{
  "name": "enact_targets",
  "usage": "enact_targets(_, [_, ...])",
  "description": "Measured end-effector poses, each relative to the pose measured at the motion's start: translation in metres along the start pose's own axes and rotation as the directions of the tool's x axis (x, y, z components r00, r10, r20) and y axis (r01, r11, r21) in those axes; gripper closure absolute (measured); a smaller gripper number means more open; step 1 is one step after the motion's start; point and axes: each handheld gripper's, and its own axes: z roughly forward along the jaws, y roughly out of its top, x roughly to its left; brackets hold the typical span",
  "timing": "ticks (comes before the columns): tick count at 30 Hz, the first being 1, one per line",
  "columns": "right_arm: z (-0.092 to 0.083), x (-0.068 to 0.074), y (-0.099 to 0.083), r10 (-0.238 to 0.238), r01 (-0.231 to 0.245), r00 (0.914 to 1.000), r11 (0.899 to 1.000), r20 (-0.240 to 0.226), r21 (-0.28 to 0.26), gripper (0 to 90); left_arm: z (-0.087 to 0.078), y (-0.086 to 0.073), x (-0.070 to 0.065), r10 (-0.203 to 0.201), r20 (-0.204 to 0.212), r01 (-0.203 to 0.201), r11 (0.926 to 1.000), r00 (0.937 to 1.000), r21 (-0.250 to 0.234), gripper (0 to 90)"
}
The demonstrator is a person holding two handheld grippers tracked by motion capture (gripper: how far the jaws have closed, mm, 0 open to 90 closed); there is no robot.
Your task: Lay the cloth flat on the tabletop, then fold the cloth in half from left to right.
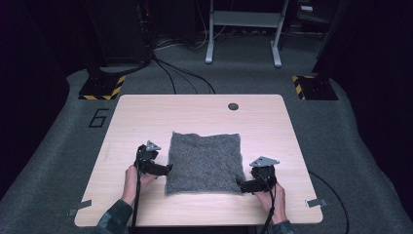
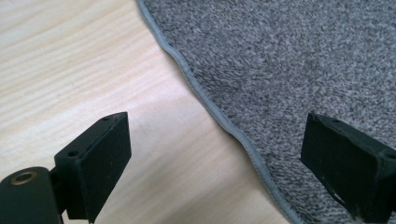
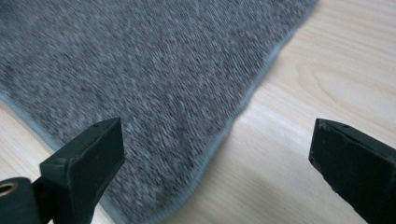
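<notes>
Grey cloth (image 1: 205,162) spread flat at centre frame of the high view, on a light wooden table (image 1: 146,114). Left gripper (image 1: 169,168) positioned at the cloth's left edge, lower middle of frame — jaws spread wide, straddling the hemmed edge (image 2: 219,120), nothing pinched. Right gripper (image 1: 240,185) positioned at the cloth's lower right corner (image 3: 196,186) — jaws likewise spread wide, one over fabric, one over bare wood, nothing pinched.

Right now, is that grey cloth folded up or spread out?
Spread out. The grey cloth lies flat as one square sheet on the table, its hemmed edge resting on the wood, with no fold showing.
</notes>
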Motion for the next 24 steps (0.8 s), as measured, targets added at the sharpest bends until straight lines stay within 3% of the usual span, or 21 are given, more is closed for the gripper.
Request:
enact_targets(10, [0.01,0.02,0.019,-0.032,0.032,0.9982,0.999,-0.05,-0.015,2.9,0.007,0.017,0.015,-0.042,0.016,0.042,0.9991,0.999,-0.007,4.7])
enact_targets(14, [0.015,0.029,0.027,-0.049,0.048,0.9964,0.999,-0.069,-0.017,2.9,0.01,0.026,0.022,-0.07,0.026,0.07,0.9974,0.9972,-0.017,3.1])
enact_targets(15, [0.018,0.035,0.031,-0.055,0.053,0.995,0.998,-0.084,-0.023,2.9,0.012,0.031,0.025,-0.096,0.046,0.097,0.9951,0.9943,-0.017,2.6])
enact_targets(17, [0.019,0.039,0.033,-0.056,0.054,0.9943,0.998,-0.091,-0.025,3.0,0.014,0.034,0.026,-0.104,0.04,0.105,0.9939,0.9938,-0.033,2.3])
enact_targets(18, [0.023,0.045,0.037,-0.073,0.07,0.9925,0.997,-0.099,-0.024,3.0,0.014,0.037,0.028,-0.083,0.042,0.084,0.9961,0.9956,-0.025,2.4])
enact_targets(20, [0.026,0.051,0.04,-0.08,0.078,0.9907,0.997,-0.11,-0.027,3.0,0.019,0.044,0.029,-0.098,0.045,0.1,0.9942,0.9942,-0.039,2.1])
enact_targets(22, [0.027,0.054,0.042,-0.078,0.076,0.9904,0.997,-0.114,-0.028,3.0,0.02,0.047,0.031,-0.081,0.044,0.082,0.9963,0.9957,-0.023,2.3])
enact_targets(24, [0.031,0.063,0.047,-0.094,0.091,0.9874,0.995,-0.127,-0.03,3.0,0.025,0.053,0.034,-0.092,0.052,0.094,0.9952,0.9944,-0.029,0.2])
